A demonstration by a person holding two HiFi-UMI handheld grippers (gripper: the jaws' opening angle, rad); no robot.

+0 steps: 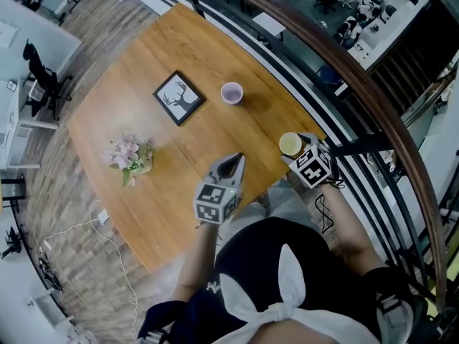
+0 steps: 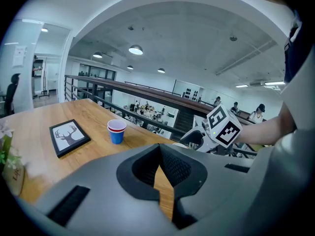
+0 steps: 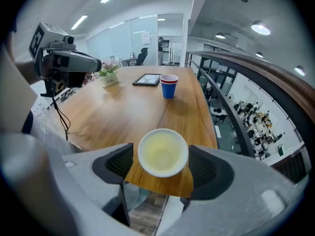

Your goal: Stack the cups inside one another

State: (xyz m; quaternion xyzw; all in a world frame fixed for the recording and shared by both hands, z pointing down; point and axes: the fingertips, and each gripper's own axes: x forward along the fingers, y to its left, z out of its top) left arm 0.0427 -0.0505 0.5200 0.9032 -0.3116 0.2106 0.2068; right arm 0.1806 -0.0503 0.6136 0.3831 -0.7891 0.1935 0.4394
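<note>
A white cup with a yellow inside (image 1: 290, 144) (image 3: 163, 152) sits between the jaws of my right gripper (image 1: 293, 149) (image 3: 162, 160), which is shut on its rim near the table's right edge. A blue cup with a red cup nested inside it (image 1: 232, 92) (image 2: 116, 131) (image 3: 169, 86) stands farther out on the wooden table (image 1: 143, 70). My left gripper (image 1: 229, 165) (image 2: 158, 163) hovers over the near edge, shut, with nothing held. The right gripper's marker cube (image 2: 223, 127) shows in the left gripper view.
A black-framed deer picture (image 1: 178, 97) (image 2: 69, 136) lies left of the nested cups. A small pot of pink flowers (image 1: 129, 156) (image 3: 109, 73) stands near the table's left side. A curved railing (image 1: 358, 84) runs close along the table's right side.
</note>
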